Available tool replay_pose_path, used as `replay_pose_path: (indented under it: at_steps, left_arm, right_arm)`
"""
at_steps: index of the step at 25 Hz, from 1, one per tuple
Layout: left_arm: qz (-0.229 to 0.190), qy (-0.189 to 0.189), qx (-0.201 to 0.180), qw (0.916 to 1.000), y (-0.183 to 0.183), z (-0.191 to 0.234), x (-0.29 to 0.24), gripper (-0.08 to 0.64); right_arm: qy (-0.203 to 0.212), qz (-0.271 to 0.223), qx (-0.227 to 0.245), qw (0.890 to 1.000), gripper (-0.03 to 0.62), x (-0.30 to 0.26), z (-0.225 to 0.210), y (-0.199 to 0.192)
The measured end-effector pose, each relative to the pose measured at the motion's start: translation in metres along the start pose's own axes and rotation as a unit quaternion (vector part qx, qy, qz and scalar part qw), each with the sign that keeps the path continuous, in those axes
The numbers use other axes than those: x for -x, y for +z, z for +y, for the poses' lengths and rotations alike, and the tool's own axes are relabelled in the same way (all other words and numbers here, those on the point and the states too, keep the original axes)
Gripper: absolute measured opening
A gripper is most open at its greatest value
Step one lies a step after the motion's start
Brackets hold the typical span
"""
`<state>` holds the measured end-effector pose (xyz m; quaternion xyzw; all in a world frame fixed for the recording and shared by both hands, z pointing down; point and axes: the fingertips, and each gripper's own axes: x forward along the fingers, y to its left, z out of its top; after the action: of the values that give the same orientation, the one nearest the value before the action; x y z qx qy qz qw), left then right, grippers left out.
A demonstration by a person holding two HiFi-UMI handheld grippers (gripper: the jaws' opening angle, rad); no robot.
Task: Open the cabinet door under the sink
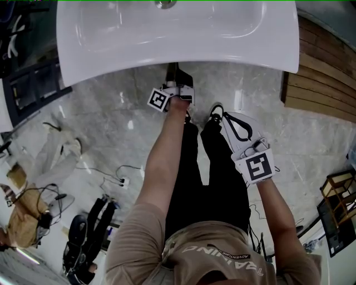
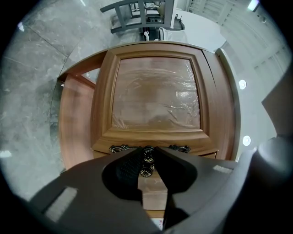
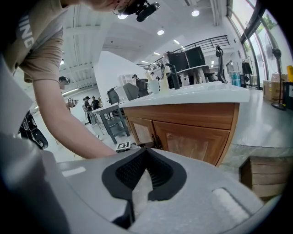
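One small step looks done, and the big step is left. Closest to the person, the right tool (image 1: 253, 158) hangs by the leg, over the floor (image 1: 111, 122). Its jaws are together with nothing in them. It is well away from the cabinet (image 3: 183, 114) and has no job right now, I think.

Further out, the left tool (image 2: 147, 155) reaches in under the front edge of the desk (image 3: 201, 93). Its jaws look pinched on the curly metal handle (image 2: 146, 172), one jaw on each side. The handle sits at the edge of the cabinet door (image 2: 103, 105), where two doors meet. The door is brown wood with clear wrap (image 2: 155, 91) stuck on its middle part. It looks flat against the cabinet, so it is not open yet. What is left, I think, is to pull the handle back so the door swings out.

Two things here can hold stuff. The cabinet is one, but its doors are shut, so I cannot see what is inside. The sink (image 1: 100, 61) is the other. It is white and sits in the desk above the door. The part I can see has nothing in it, only the drain (image 1: 165, 3) at the far side.
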<state>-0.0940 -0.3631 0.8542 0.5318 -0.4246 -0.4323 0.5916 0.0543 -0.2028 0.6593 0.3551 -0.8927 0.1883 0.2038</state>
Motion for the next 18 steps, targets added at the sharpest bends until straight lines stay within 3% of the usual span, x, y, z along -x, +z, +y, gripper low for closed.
replay_pose_path:
  at_steps: [9,18]
  left_arm:
    - [0.048,0.013,-0.019,0.9986,-0.002,0.003,0.036,0.101]
    - [0.071,0.009,-0.010,0.9974,0.008,0.001,0.069,0.101]
  right_arm:
    - [-0.003,-0.012,0.005,1.000,0.002,0.003,0.004,0.005]
    - [0.014,-0.006,0.012,1.000,0.002,-0.020,0.034,0.014]
